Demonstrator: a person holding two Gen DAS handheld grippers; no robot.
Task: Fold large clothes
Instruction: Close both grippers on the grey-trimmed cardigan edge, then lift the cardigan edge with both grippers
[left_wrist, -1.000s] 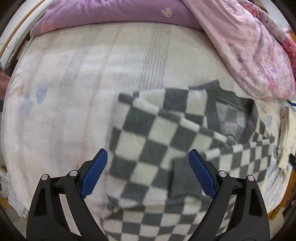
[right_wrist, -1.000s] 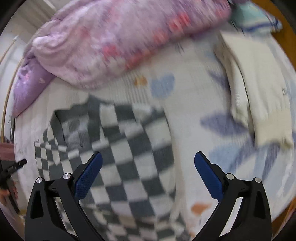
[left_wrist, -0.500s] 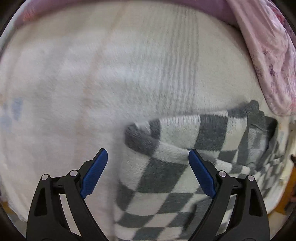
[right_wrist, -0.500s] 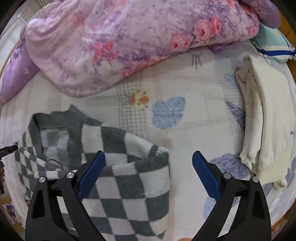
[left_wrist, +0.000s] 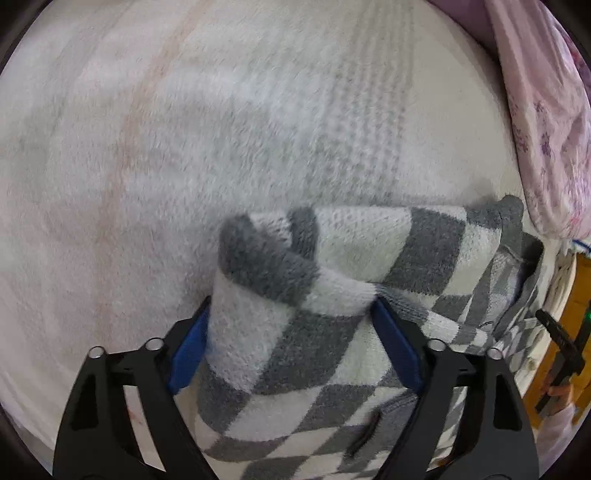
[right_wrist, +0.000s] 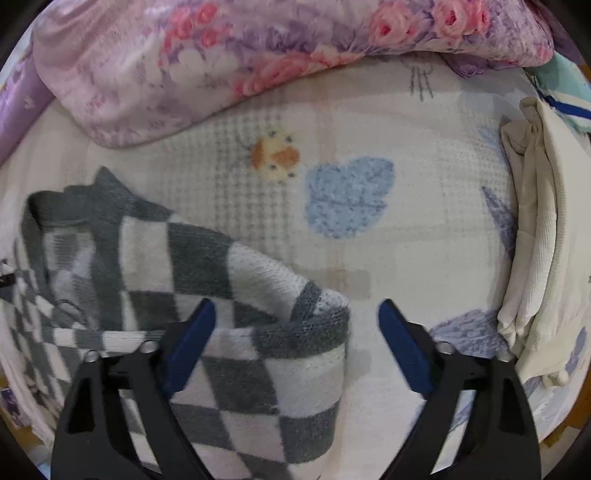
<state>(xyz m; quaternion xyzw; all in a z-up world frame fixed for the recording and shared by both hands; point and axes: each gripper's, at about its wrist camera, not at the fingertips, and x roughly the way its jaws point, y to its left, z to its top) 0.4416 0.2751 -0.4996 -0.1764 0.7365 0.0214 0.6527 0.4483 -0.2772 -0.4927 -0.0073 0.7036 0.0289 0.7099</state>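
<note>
both grippers stand wide, holding nothing: the left gripper (left_wrist: 291, 343) straddles the near left corner of the checkered sweater (left_wrist: 332, 332), the right gripper (right_wrist: 295, 339) has its left finger over the sweater's right corner (right_wrist: 317, 317), its other finger over bare blanket. the sweater lies partly folded on the white bed blanket (right_wrist: 369, 236). to do this well, i judge each should bite through every layer at its corner before lifting, evenly. no containers show. a floral quilt (right_wrist: 221, 66) and cream garment (right_wrist: 535, 240) lie beyond.
</note>
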